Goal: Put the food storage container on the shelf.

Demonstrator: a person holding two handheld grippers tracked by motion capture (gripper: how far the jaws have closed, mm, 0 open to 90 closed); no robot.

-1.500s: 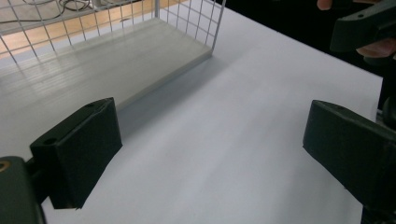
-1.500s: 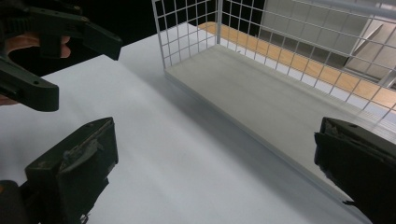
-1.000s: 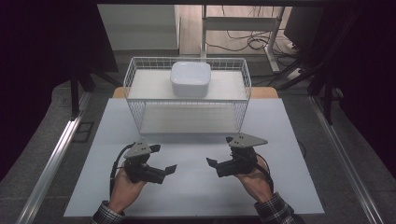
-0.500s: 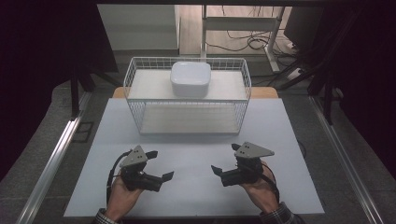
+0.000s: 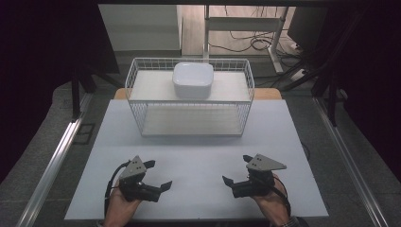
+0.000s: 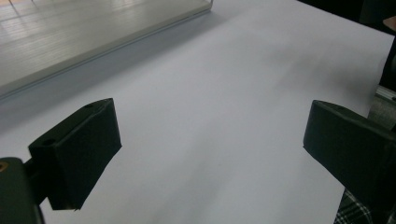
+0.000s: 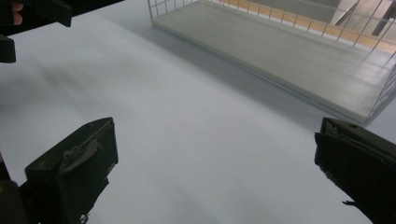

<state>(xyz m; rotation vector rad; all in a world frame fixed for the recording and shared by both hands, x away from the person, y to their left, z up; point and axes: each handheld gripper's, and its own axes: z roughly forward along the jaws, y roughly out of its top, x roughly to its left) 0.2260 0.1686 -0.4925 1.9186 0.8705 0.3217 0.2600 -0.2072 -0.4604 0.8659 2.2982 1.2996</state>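
Nearest the person, the left tongs (image 5: 156, 176) and right tongs (image 5: 235, 169) hang low over the white worktop (image 5: 198, 156), both spread wide with nothing between them. Farther back stands a wire basket (image 5: 189, 97), and on its top shelf sits a white bowl (image 5: 193, 79), upside down. It looks hard, glossy and breakable, so likely slippery; gripping its lower rim edge seems safest.
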